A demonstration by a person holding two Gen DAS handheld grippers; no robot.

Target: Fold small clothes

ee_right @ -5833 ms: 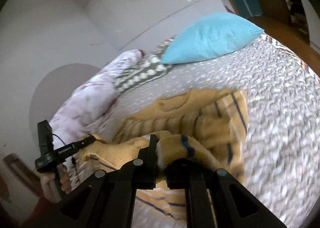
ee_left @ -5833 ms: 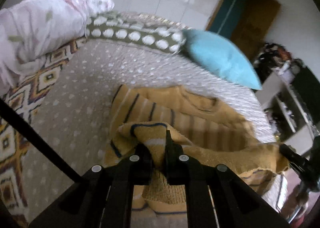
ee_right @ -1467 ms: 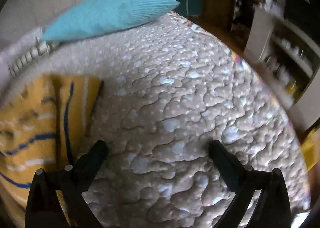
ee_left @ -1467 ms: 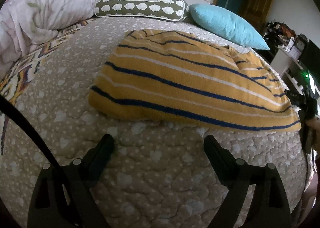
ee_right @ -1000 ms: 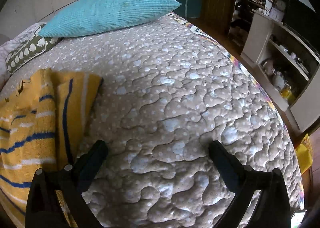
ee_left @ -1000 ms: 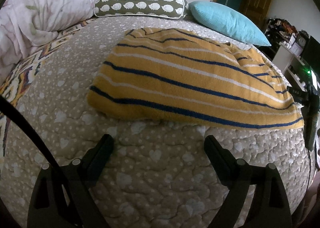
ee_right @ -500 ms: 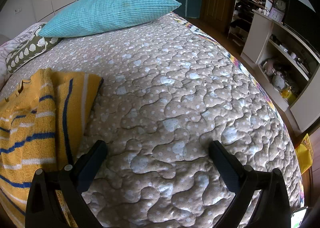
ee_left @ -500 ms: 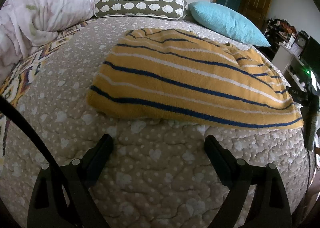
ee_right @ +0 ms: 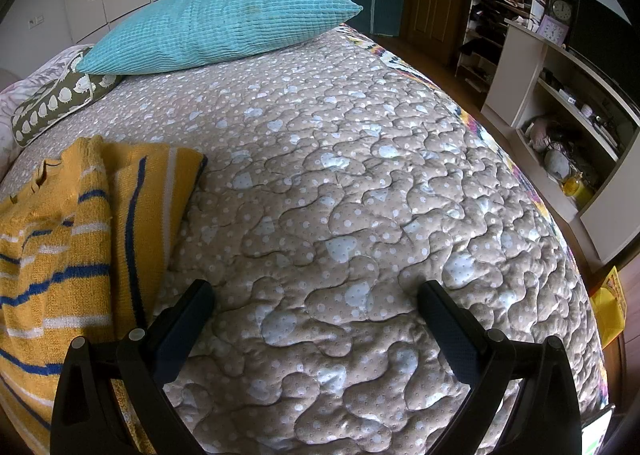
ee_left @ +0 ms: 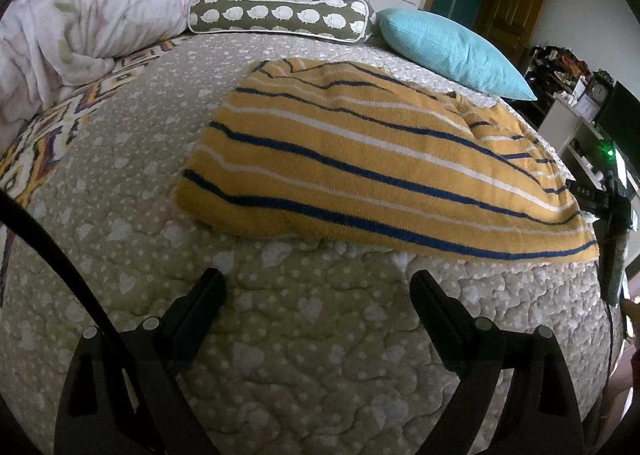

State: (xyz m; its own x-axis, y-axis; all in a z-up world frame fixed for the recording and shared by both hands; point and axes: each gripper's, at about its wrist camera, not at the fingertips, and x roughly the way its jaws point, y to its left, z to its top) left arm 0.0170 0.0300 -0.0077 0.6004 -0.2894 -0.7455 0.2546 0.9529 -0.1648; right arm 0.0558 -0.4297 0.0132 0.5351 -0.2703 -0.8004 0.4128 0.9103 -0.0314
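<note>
Both grippers' jaws gape empty; striped sweater (ee_left: 372,159) partly cut off right-side.

In the right wrist view the yellow striped sweater (ee_right: 72,239) ran off the left edge, most of it unseen. In the left wrist view the right hand-held gripper (ee_left: 608,211) showed only as a dark body at the right edge, its fingers not discernible. Items on the shelves (ee_right: 560,127) were too small to identify.

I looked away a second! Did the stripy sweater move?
No. The sweater lies in the same spot below the blue pillow, as it did a second ago.
</note>
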